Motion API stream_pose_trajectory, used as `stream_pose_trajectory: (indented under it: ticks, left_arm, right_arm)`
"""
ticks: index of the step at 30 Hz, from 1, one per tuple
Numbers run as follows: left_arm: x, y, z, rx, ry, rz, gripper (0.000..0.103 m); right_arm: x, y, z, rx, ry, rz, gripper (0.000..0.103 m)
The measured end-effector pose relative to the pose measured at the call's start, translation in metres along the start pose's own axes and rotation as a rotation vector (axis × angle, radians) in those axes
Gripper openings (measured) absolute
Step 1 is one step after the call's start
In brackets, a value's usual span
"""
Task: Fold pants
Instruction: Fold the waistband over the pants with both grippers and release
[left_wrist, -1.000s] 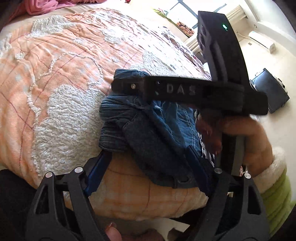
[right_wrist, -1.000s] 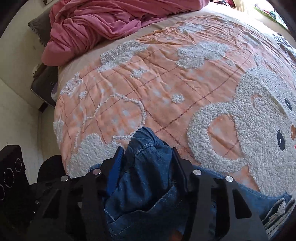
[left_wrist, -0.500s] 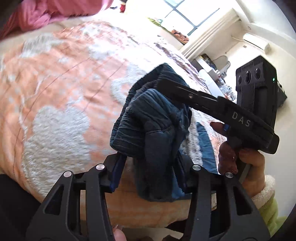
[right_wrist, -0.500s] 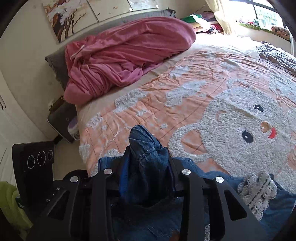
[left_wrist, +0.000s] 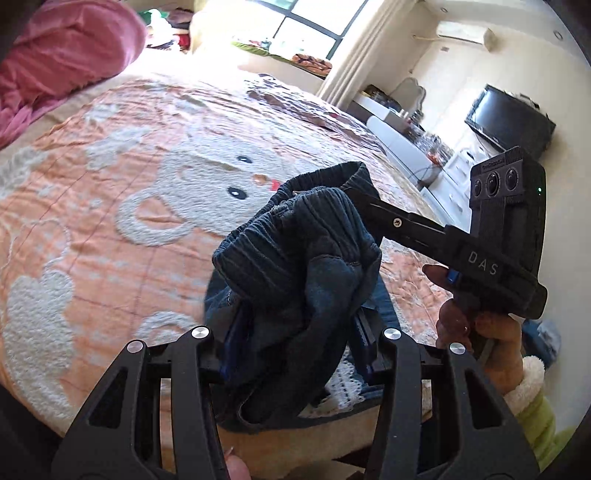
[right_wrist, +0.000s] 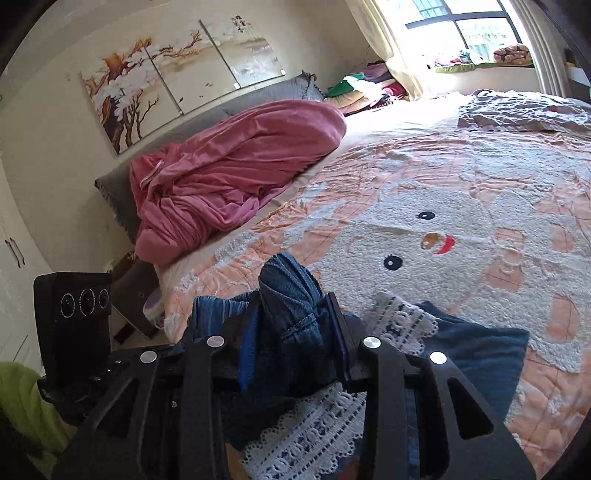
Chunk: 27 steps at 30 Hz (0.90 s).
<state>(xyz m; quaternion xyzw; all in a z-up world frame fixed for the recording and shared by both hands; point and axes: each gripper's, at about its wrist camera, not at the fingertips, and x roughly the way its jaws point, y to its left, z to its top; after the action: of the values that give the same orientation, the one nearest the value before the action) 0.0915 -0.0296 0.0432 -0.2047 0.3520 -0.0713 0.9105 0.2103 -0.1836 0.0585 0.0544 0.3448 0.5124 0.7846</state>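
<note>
The dark blue denim pants hang bunched over the near edge of the bed. My left gripper is shut on a thick wad of the ribbed waistband. In the left wrist view the right gripper reaches in from the right, its tips buried in the same waistband. The right wrist view shows my right gripper shut on a fold of denim that sticks up between the blue pads. A white lace trim and a flat part of the pants trail onto the blanket.
The bed carries an orange blanket with a white fleece bear. A pink quilt is heaped at the headboard and a grey crumpled sheet lies at the far side. A TV and a dresser stand beyond the bed.
Both grippers have risen and swung toward the bed's middle, lifting the bunched pants. The left jaws, wide around the denim a second ago, have closed on the waistband; the right jaws have narrowed too.
</note>
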Motion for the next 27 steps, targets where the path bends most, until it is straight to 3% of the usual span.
stream_pose_trajectory:
  ticks: [6, 14, 18, 22, 25, 27]
  left_arm:
    - [0.025, -0.032, -0.007, 0.080, 0.030, 0.008, 0.039]
    - [0.043, -0.043, -0.020, 0.116, 0.047, 0.024, 0.039]
    - [0.047, -0.053, -0.028, 0.181, 0.050, 0.015, 0.039]
    - [0.051, -0.068, -0.043, 0.274, 0.064, 0.006, 0.040]
    - [0.054, -0.080, -0.057, 0.344, 0.074, 0.000, 0.043]
    - [0.056, -0.090, -0.069, 0.398, 0.079, 0.010, 0.052]
  right_arm:
    - [-0.025, -0.034, -0.017, 0.077, -0.064, -0.013, 0.032]
    - [-0.043, -0.051, -0.028, 0.115, -0.084, -0.048, 0.032]
    - [-0.056, -0.063, -0.036, 0.147, -0.082, -0.078, 0.035]
    - [-0.060, -0.077, -0.041, 0.223, -0.062, -0.075, 0.068]
    - [-0.055, -0.080, -0.043, 0.260, -0.036, -0.051, 0.077]
    - [-0.048, -0.076, -0.043, 0.255, -0.002, -0.057, 0.080]
